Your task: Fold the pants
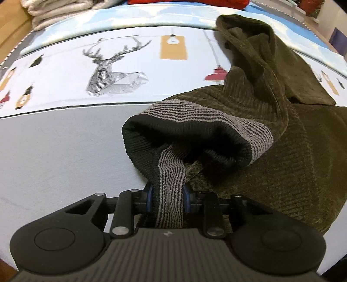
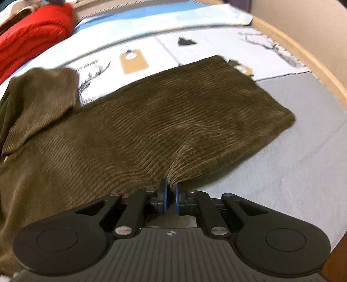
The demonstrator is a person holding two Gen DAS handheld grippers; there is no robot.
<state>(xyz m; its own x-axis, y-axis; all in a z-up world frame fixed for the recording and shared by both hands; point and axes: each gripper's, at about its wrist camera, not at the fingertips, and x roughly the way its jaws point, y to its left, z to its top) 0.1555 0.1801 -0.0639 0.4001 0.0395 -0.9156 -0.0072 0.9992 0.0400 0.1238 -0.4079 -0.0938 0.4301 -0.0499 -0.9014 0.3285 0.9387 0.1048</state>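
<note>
Olive-brown corduroy pants (image 1: 288,151) lie on a printed bed cover. Their waistband (image 1: 195,130) is black with a grey striped band and gapes open. My left gripper (image 1: 169,195) is shut on the striped waistband at its near edge. In the right wrist view one pant leg (image 2: 162,121) lies flat, running to the far right, and the other leg (image 2: 41,102) is bunched at the left. My right gripper (image 2: 171,193) is shut on the near edge of the flat leg, which puckers at the pads.
The cover (image 1: 65,141) has a stag print (image 1: 108,71) and tag prints. Folded pale towels (image 1: 54,10) and a red garment (image 2: 32,36) lie at the far edge. A wooden bed edge (image 2: 303,56) curves along the right.
</note>
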